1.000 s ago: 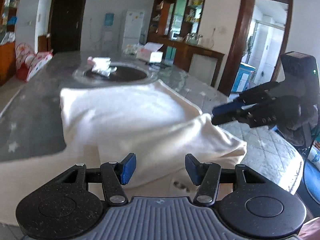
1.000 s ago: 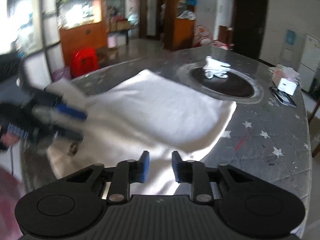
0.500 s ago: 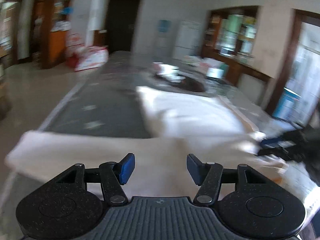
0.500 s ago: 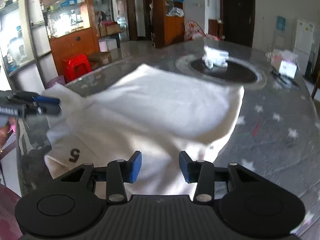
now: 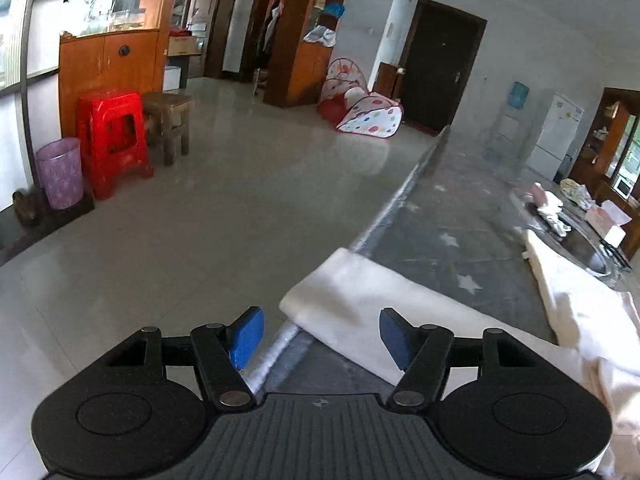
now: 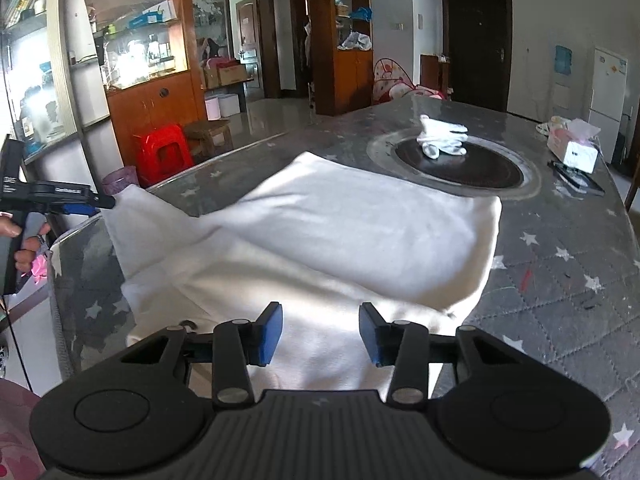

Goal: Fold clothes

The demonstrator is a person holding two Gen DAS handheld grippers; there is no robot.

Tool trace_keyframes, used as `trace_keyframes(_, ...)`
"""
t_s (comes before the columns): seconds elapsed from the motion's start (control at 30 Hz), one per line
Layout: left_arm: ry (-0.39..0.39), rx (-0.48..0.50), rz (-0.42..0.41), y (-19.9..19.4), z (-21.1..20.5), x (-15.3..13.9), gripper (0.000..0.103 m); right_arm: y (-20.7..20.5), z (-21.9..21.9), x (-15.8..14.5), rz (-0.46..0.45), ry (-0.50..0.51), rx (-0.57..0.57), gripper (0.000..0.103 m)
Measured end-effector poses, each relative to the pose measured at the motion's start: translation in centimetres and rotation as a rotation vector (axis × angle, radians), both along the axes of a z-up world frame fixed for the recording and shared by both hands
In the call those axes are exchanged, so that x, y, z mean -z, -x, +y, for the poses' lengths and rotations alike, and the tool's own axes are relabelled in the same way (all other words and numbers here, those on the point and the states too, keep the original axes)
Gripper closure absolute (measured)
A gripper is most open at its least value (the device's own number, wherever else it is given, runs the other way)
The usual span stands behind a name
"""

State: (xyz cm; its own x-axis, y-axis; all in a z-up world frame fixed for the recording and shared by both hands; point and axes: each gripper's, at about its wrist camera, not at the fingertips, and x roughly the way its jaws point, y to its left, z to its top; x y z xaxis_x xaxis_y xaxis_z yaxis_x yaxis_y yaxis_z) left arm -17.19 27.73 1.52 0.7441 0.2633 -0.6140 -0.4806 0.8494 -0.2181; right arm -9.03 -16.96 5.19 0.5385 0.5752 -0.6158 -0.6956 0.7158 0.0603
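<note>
Left gripper (image 5: 320, 334) spread wide at sleeve (image 5: 360, 300) end near table (image 5: 460, 240) edge, nothing held. Right gripper (image 6: 320, 334) likewise released above shirt (image 6: 340, 232). Sleeve best pinched at cuff, folded flat across body.

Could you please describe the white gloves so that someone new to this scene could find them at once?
Start at the grey star-patterned table and find the dark round inset at its middle. The white gloves lie crumpled on it, beyond the large white garment; the pink tissue box stands off the disc.
</note>
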Motion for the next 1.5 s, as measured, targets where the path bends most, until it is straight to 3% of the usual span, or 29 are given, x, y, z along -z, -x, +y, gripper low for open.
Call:
trace_keyframes(0.1, -0.004, 0.007, 0.004, -0.5, 0.5, 0.3, 0.042, 0.4, 0.1, -0.4, -0.008, -0.003, -0.004, 0.06)
trace_keyframes(0.13, 0.002, 0.011, 0.003, -0.5, 0.5, 0.4, 0.05, 0.5, 0.1, -0.4, -0.009, -0.004, -0.002, 0.06)
trace_keyframes(0.2, 0.006, 0.014, -0.01, -0.7, 0.1, 0.3, 0.058, 0.7, 0.1, -0.6, -0.012, -0.007, 0.003, 0.06)
trace_keyframes(0.3, -0.039, -0.007, -0.022, -0.7, 0.1, 0.1, 0.088, 0.9, 0.0, -0.7, -0.017, -0.011, 0.01, 0.059)
trace_keyframes(0.37, -0.031, -0.019, -0.057, -0.1, 0.0, -0.5, 0.095, 1.1, -0.1, -0.8, -0.018, -0.016, 0.014, 0.059)
trace_keyframes(0.53, -0.003, 0.075, -0.17, 0.6, -2.1, -3.6, 0.096, 1.3, -0.4, -1.0, -0.022, -0.03, 0.021, 0.059)
trace_keyframes(0.87, 0.118, 0.528, -0.333, -2.6, -13.5, -10.2, 0.097, 1.7, -1.9, -1.0, -0.028, -0.074, 0.047, 0.059)
trace_keyframes(1.03, 0.144, 0.719, -0.343, -4.0, -20.2, -10.5, 0.097, 2.0, -3.8, -0.8, -0.025, -0.092, 0.092, 0.059)
trace_keyframes(1.23, 0.175, 0.896, -0.257, -5.8, -25.7, -8.0, 0.096, 2.2, -5.7, -0.4, -0.013, -0.098, 0.141, 0.059)
trace_keyframes(1.4, 0.127, 1.004, -0.184, -5.8, -28.5, -6.1, 0.083, 2.3, -6.5, -0.2, -0.005, -0.096, 0.171, 0.059)
trace_keyframes(1.5, 0.085, 1.012, -0.193, -5.1, -27.6, -5.9, 0.069, 2.4, -6.5, -0.4, -0.011, -0.093, 0.171, 0.059)
